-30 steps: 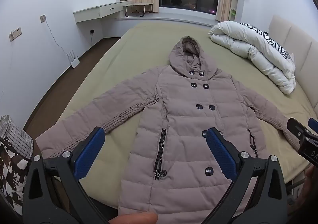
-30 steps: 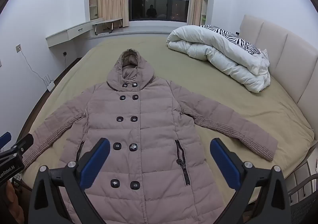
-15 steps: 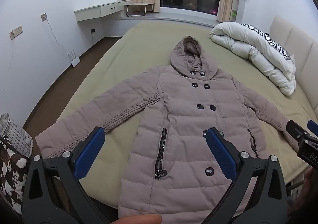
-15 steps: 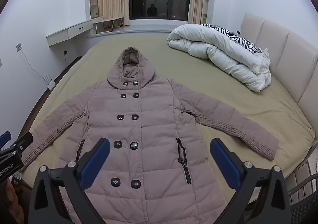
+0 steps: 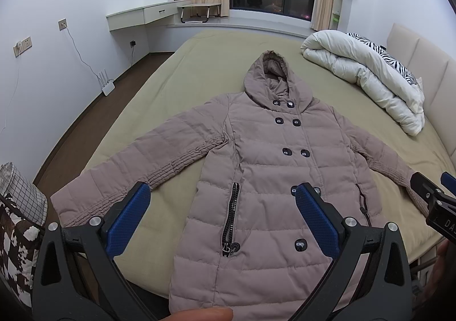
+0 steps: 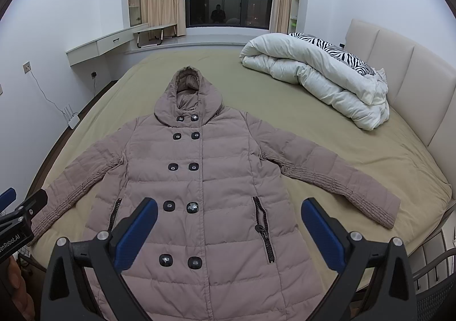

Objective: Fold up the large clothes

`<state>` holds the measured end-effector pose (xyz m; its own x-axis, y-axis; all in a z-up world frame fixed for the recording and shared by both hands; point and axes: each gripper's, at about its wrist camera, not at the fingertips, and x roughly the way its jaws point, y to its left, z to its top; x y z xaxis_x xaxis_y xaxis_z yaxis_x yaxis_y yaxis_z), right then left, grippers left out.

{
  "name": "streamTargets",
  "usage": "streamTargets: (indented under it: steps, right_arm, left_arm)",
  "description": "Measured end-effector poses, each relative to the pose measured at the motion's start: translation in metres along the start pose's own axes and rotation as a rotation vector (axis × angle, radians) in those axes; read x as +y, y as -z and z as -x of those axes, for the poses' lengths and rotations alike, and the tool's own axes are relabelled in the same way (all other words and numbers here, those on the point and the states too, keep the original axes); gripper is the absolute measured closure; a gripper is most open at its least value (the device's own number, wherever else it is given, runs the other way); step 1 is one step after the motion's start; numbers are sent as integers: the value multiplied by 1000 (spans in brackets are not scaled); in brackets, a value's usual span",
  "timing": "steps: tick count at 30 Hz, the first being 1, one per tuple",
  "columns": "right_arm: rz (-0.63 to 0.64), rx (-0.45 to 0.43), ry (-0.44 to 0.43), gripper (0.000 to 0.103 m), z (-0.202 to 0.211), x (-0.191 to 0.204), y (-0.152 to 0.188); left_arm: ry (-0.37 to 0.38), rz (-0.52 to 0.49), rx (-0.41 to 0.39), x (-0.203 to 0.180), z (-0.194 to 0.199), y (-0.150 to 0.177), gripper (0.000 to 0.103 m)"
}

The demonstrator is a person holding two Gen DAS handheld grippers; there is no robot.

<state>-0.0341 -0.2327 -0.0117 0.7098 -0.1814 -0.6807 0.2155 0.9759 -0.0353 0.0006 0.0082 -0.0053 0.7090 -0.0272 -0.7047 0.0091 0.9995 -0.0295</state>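
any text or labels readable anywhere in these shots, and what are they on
"enRobot.AI": white print on the body of the left claw, seen at the left edge of the right wrist view; its start is cut off by the frame.
"DA": white print on the body of the right claw, at the right edge of the left wrist view; the rest is cut off.
No readable text on the coat or on anything else in the room.

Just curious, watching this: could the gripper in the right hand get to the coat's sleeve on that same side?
Probably yes. The right gripper is open and holds nothing, and the sleeve lies spread flat on the bed with nothing on it. The rolled duvet sits well apart, near the headboard.
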Motion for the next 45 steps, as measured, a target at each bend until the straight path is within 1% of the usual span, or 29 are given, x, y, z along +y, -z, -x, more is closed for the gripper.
streamTargets:
  steps: [35,45]
  right_arm:
    - [-2,4,-4,0,-4,2,0]
    - [-2,6,-5,0,-5,3,0]
  left_arm:
    - [-2,-1,2,0,-2,1,0]
    - [-5,0,8,6,-9,6,0]
